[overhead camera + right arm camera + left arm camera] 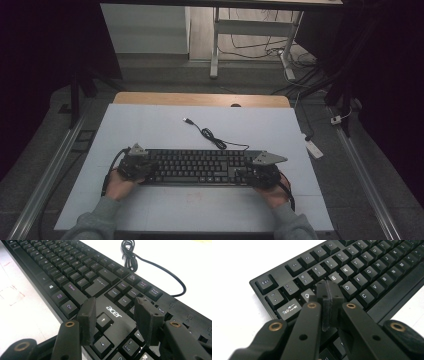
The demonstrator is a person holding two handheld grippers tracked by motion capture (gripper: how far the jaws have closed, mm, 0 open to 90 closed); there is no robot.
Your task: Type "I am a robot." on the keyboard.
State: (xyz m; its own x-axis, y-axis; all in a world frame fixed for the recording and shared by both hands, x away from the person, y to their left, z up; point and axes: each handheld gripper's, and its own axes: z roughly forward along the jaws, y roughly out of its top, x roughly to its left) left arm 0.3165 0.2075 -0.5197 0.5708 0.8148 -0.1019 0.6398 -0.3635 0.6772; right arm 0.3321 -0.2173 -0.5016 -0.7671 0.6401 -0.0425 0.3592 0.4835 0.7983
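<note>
Two grippers sit at opposite ends of a black keyboard [200, 166] that lies across the near half of a pale table [150, 130]. The left gripper [134, 165] is over the keyboard's left end; in the left gripper view its jaws are pressed flat together with nothing between them, and the joined tips [329, 298] stand above the letter keys just near of the W position, between the Q key [306, 295] and the E key [334, 278]. Whether the tips actually press a key cannot be told, since they cover the spot.

The right gripper [260, 172] is over the keyboard's right end. Its jaws are spread fairly wide and hold nothing (the gap is plain in the right gripper view), hanging above the arrow-key block [103, 321] and the white acer logo [113, 311], with the Enter key [98, 286] farther off.

The keyboard's cable [212, 136] runs from the far edge of the keyboard towards the far side of the table, bunched into a small coil midway, and ends in a loose plug [187, 120] resting on the table. A person's hands, in grey sleeves [97, 220], come in from the near edge.
</note>
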